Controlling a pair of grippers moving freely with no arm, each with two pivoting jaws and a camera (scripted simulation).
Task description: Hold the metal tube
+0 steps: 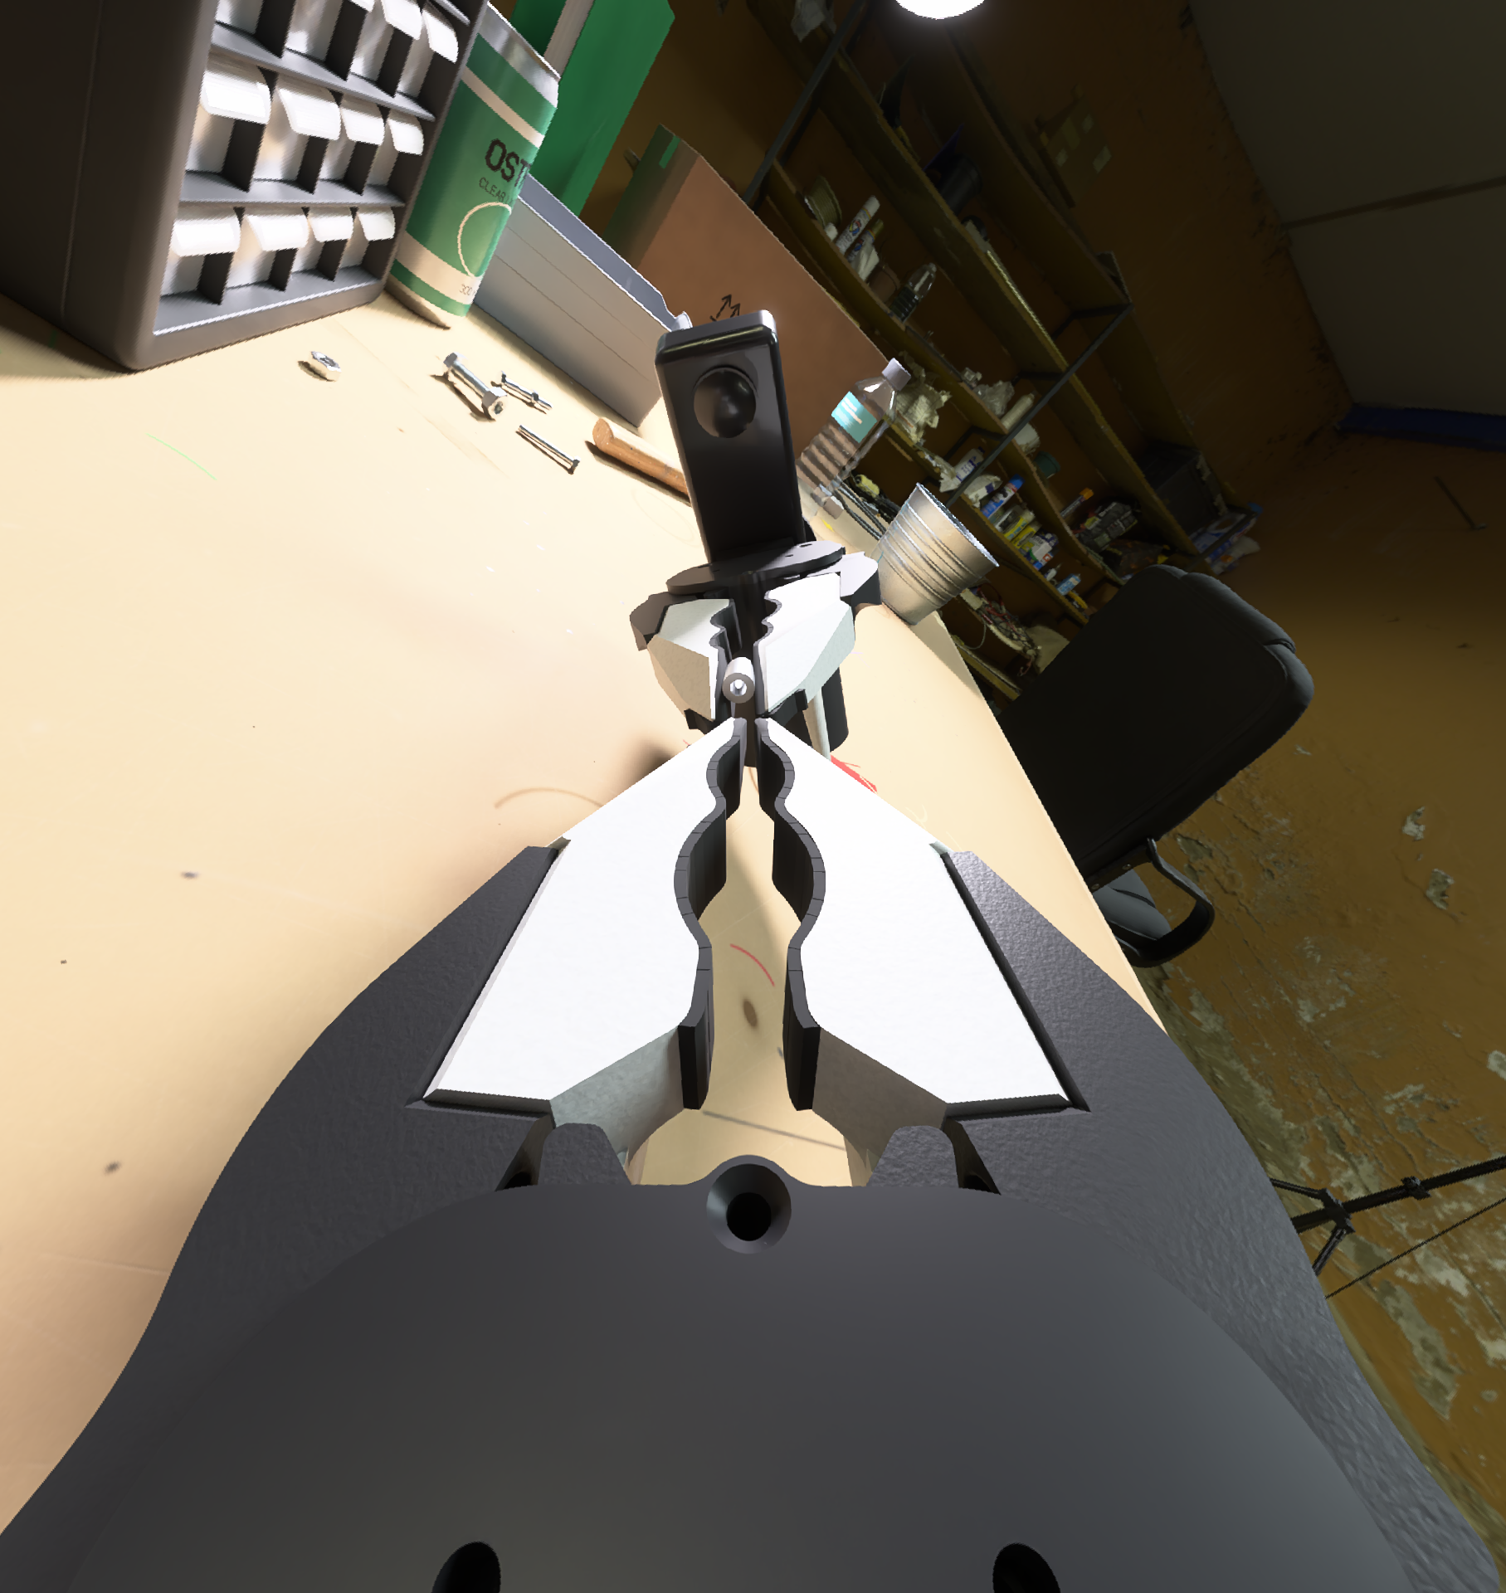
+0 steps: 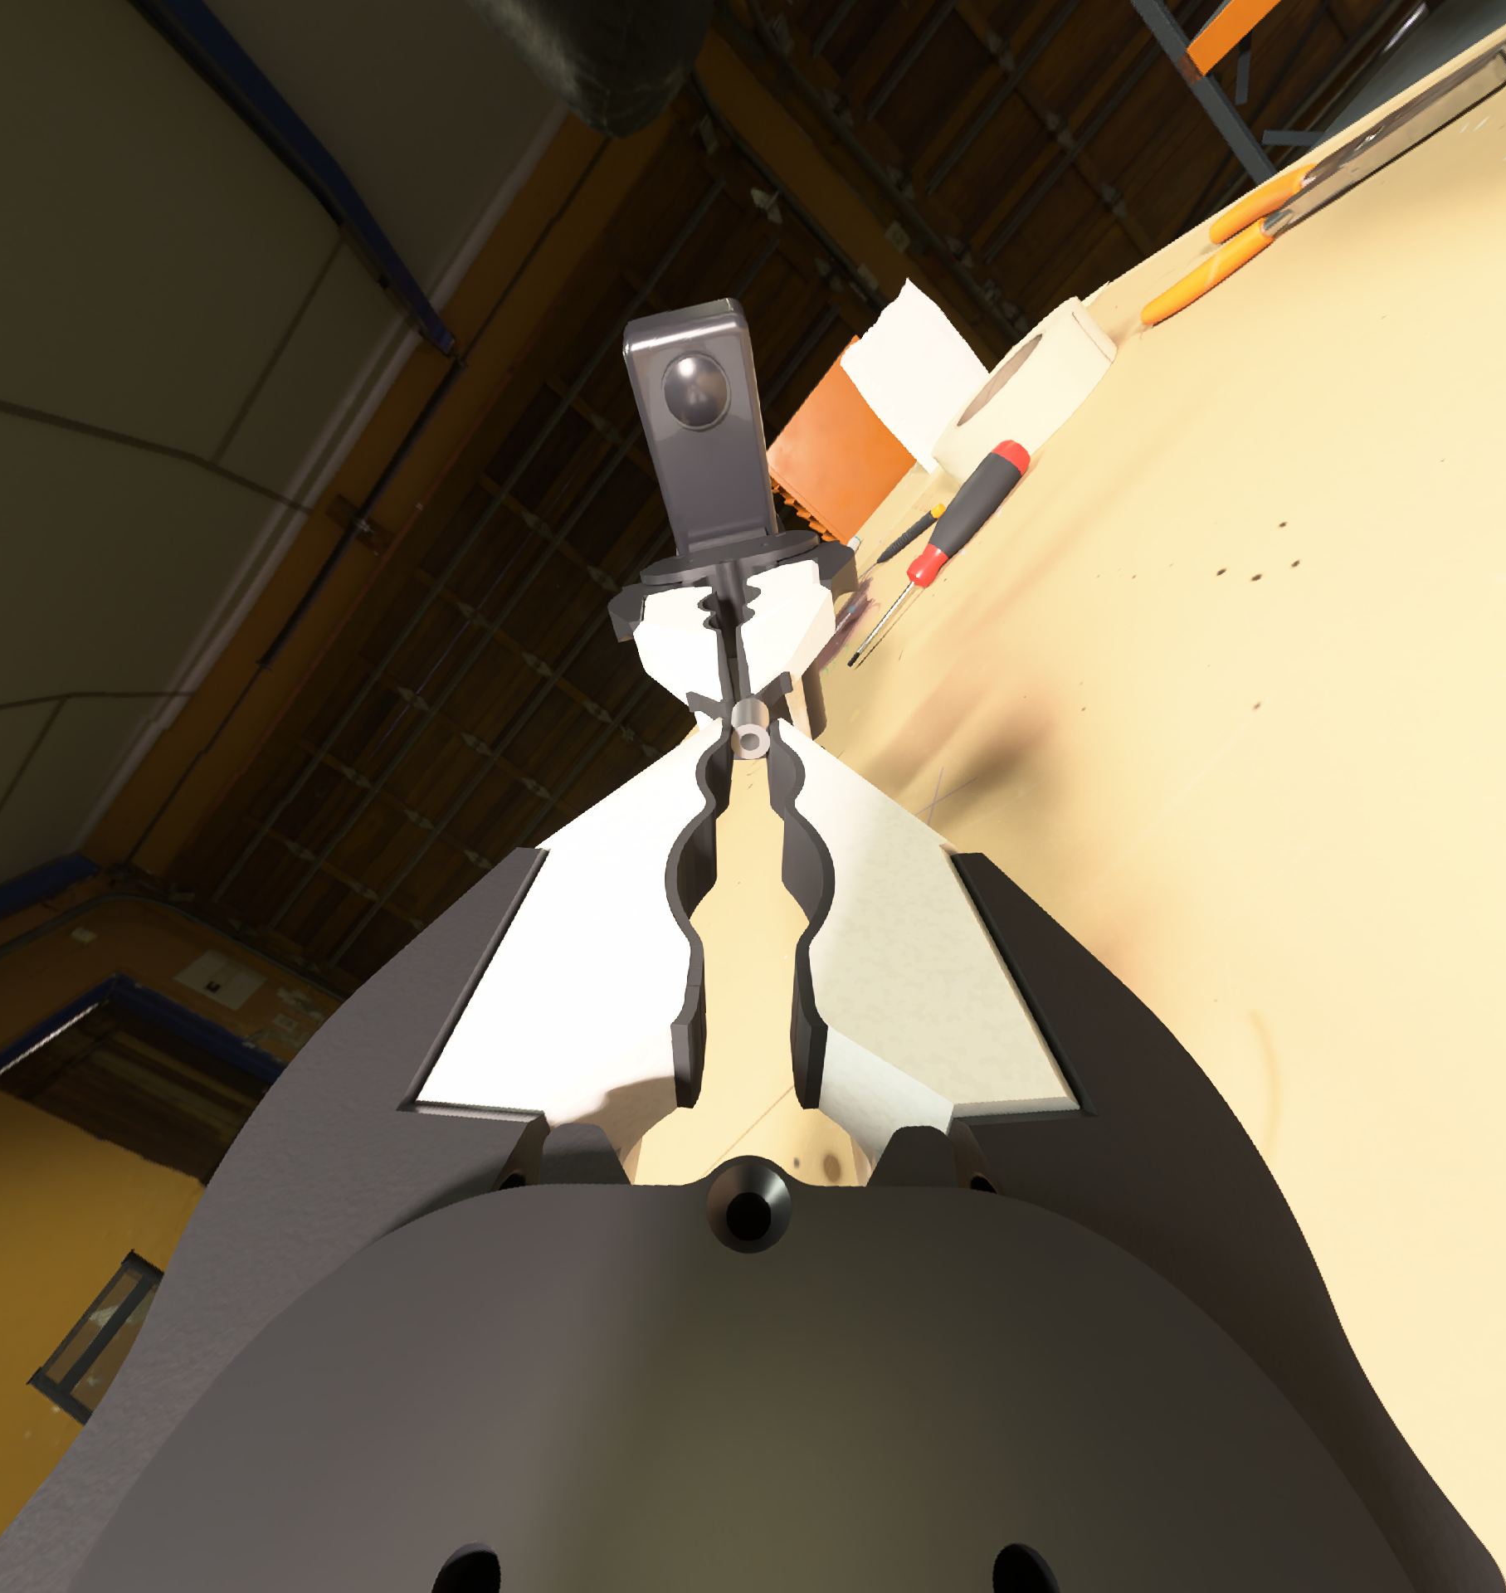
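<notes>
The metal tube point(image 2: 750, 738) is a short silver sleeve seen end-on, held above the tan table point(image 2: 1249, 776). My right gripper point(image 2: 749, 743) is shut on it at the fingertips. In the left wrist view the tube point(image 1: 739, 687) pokes out of the right gripper point(image 1: 740, 668), which faces me. My left gripper point(image 1: 746, 726) has its jaws closed to a narrow slit, with its tips just below the tube's near end. I cannot tell whether they touch it. The left gripper also shows in the right wrist view point(image 2: 736, 690), tip to tip with the right one.
A drawer cabinet point(image 1: 258, 172), a green can point(image 1: 482, 172), bolts point(image 1: 473, 388), a wooden handle point(image 1: 637, 465), a metal bucket point(image 1: 930, 552) and a black chair point(image 1: 1163, 733) lie beyond. A red-black screwdriver point(image 2: 965, 517), a tape roll point(image 2: 1034, 379) and orange pliers point(image 2: 1223, 250) lie on the table.
</notes>
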